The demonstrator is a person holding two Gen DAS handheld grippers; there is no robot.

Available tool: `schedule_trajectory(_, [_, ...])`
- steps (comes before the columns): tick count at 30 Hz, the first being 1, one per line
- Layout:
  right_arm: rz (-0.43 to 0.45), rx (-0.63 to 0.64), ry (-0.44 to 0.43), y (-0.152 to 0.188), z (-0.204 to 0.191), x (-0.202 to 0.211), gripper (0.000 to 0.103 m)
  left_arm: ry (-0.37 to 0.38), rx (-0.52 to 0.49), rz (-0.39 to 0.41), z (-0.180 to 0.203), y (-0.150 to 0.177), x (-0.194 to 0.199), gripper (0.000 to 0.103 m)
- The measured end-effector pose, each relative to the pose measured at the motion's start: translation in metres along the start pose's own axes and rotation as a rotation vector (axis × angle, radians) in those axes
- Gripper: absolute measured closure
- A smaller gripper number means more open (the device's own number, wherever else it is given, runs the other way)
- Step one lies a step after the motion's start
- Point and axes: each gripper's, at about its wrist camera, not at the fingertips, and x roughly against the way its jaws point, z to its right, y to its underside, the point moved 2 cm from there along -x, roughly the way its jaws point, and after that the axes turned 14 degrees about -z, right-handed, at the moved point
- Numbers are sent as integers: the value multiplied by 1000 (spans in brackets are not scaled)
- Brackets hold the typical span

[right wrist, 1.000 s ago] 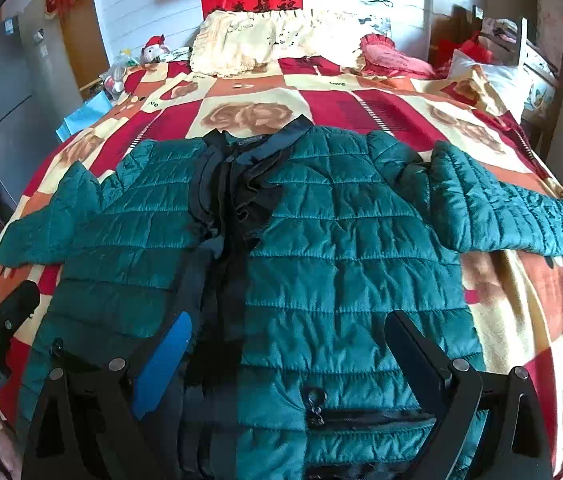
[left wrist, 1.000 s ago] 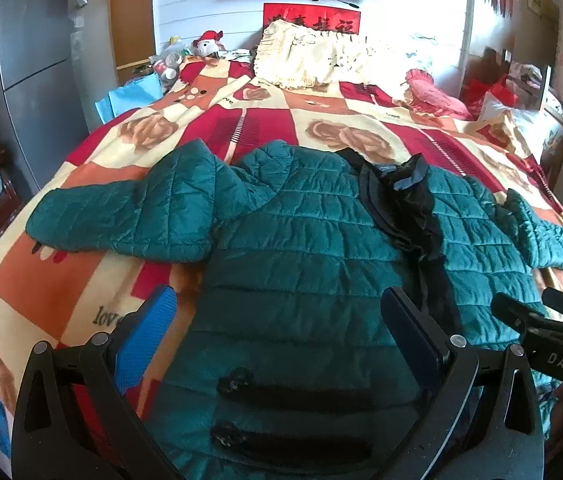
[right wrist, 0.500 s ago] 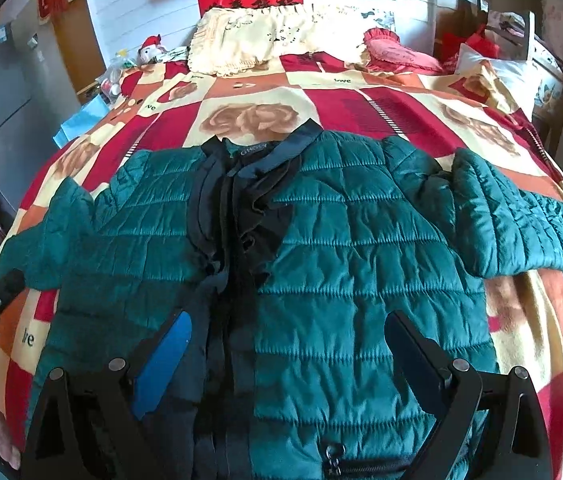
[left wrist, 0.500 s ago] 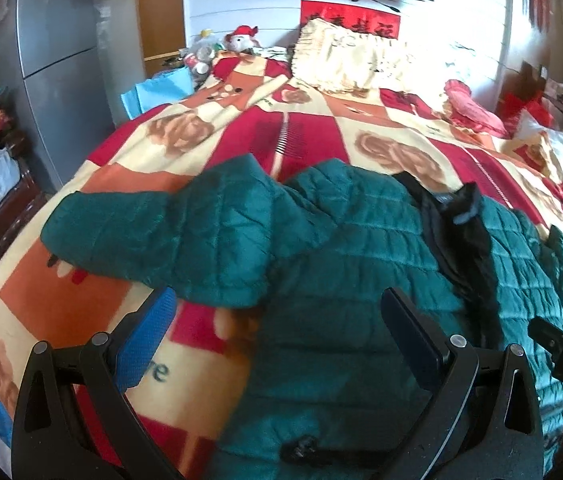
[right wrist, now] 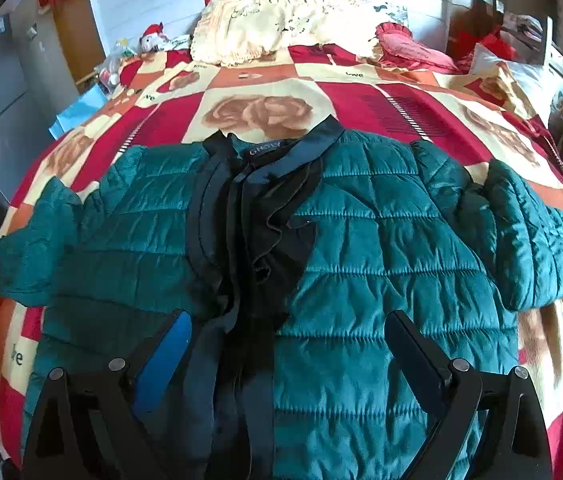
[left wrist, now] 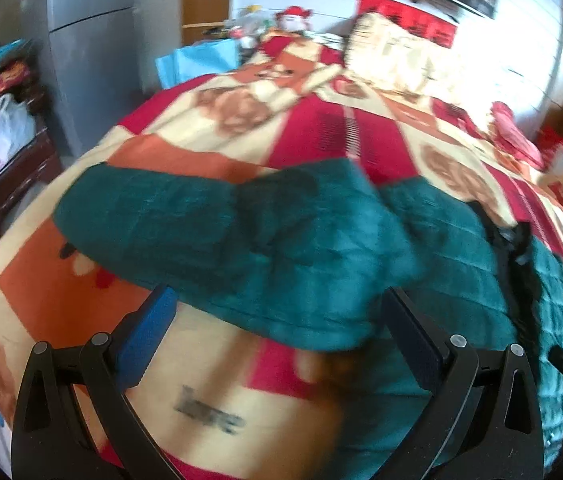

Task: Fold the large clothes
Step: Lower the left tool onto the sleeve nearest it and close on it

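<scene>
Jacket (right wrist: 361, 280) spread front-up on bed (right wrist: 361, 96), sleeves out to both sides. Left claw (left wrist: 277, 320) apart, empty, facing left sleeve (left wrist: 185, 232). Right claw (right wrist: 287, 340) apart, empty, over jacket front. Grip sleeve near cuff; fold flat across chest, avoiding bunching.

The left black plastic two-finger gripper (left wrist: 277, 328) has triangular cut-outs, round silver screws, and one bright blue finger pad (left wrist: 146, 338). The right black plastic two-finger gripper (right wrist: 287, 350) looks the same, with a dark pad (right wrist: 413, 354) opposite the blue one.
</scene>
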Motion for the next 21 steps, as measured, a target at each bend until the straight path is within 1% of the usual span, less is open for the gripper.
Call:
schedule_trajectory(2, [-6,0,-2,-3,-1,-4,6,-11,54,-5,-25,-10,-6,0])
schedule_trajectory(6, [-14,3,-8,-6,-4,-10,6,-33,211,-33,-86,-29,-25,0])
schedule_trajectory(8, [-19,12,-9,-6,-7,-12,6,-49,278,-37,-112,-33,-33,0])
schedule_trajectory(11, [-23,29,-9,-8,-12,-17,6,-81,352,-39,-143,-38,-44,0])
schedule_trajectory(16, [-36,30,-11,-12,-17,-25,6,-105,424,-48,-179,-49,-62,0])
schedule_trajectory(19, [-48,40,-17,-11,-20,-25,6,-124,495,-48,-202,-54,-73,0])
schedule_trajectory(21, [-44,56,-16,-11,-23,-22,6,-113,535,-59,-212,-55,-81,0])
